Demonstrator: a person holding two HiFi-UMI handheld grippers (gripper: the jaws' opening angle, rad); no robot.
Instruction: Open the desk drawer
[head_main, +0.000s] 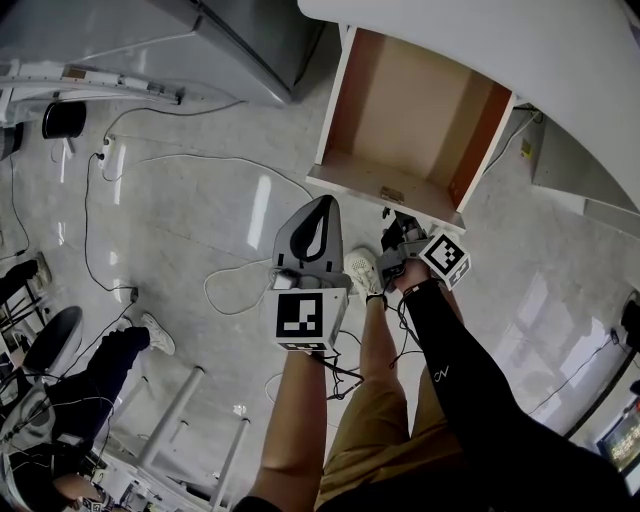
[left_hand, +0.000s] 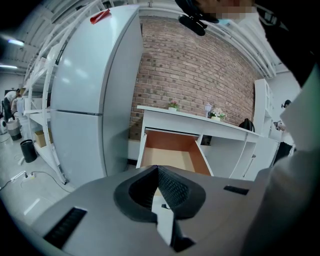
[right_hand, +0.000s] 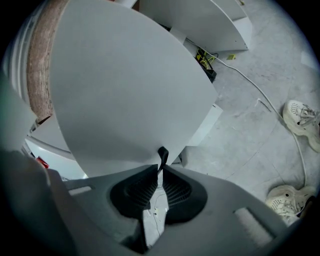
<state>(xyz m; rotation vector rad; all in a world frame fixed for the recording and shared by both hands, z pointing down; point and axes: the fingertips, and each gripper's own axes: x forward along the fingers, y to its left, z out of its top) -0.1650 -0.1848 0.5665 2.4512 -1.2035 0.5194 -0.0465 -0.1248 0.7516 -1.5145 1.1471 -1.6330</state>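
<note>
Evidently the pull is at or near its end. The left tongs hang idle in front of the desk's front edge, jaws pressed together with nothing between them, pointing toward the open box. The drawer stands well out from under that front edge, its brown bottom bare and its orange-brown side walls showing. At the lower edge of its white front panel, the right tongs are pinched narrow on the small dark handle.

What is left, by my judgement, is a last short draw if the runners allow it. After that the right jaws should be let apart and backed straight off the handle without nudging the panel inward.

On the floor at far left a seated person's legs show. Loose cables trail across the tiles between there and the tongs. A tall pale fridge stands just left of the desk. A white shoe on the holder's foot sits right below the drawer front, so a further pull could bring the panel over it. The cables lie close behind, where a backward step could snag.
</note>
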